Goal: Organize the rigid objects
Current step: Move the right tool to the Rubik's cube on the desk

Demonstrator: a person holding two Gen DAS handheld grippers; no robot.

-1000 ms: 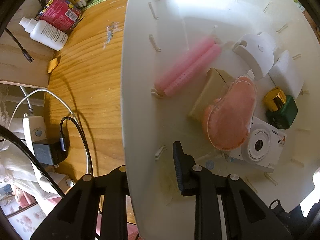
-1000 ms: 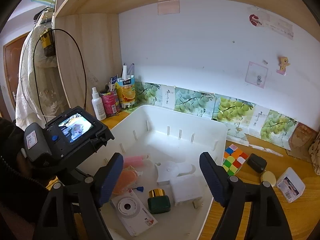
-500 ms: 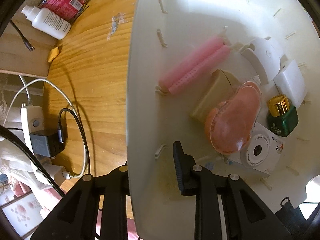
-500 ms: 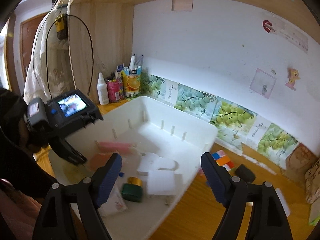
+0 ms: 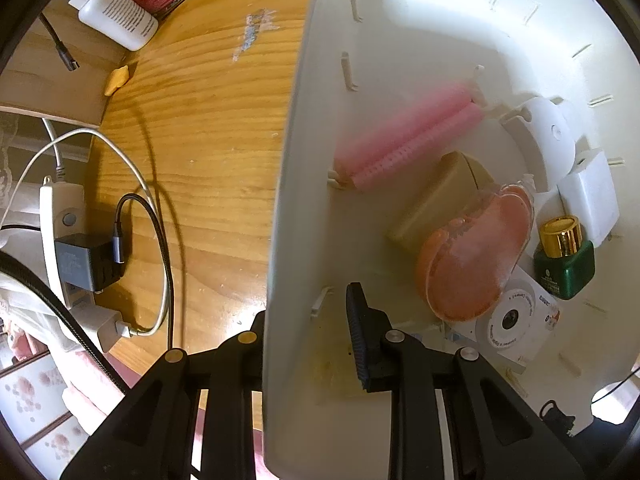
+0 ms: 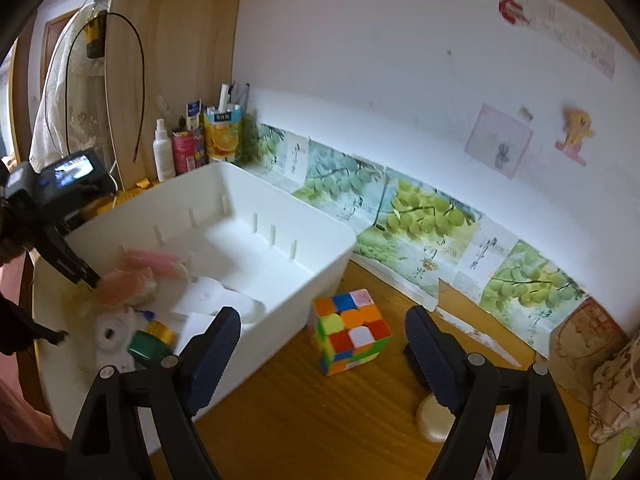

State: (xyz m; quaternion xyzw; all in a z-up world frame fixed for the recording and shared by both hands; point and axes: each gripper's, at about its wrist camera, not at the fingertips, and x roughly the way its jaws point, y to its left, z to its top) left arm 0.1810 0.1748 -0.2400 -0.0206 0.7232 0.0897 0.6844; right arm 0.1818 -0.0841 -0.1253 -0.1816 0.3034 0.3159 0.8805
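The wooden bench (image 6: 304,420) is being occupied at its 9 o'clock side by a white bin (image 6: 320,248), whose near wall is being gripped by the left claw (image 5: 308,332), one finger inside and one outside. Pink rollers (image 5: 408,144), a white camera (image 5: 516,320) and a green bottle (image 5: 568,268) are being held in the bin. The colour cube (image 6: 350,330) is being framed, untouched, by the right claw (image 6: 320,332), whose jaws have just been opening.

bin (image 5: 304,160): white matt plastic
tabletop (image 5: 208,128): grained wood, slight sheen
bottle cap (image 5: 560,236): shiny gold metal
cube (image 6: 350,330): glossy plastic
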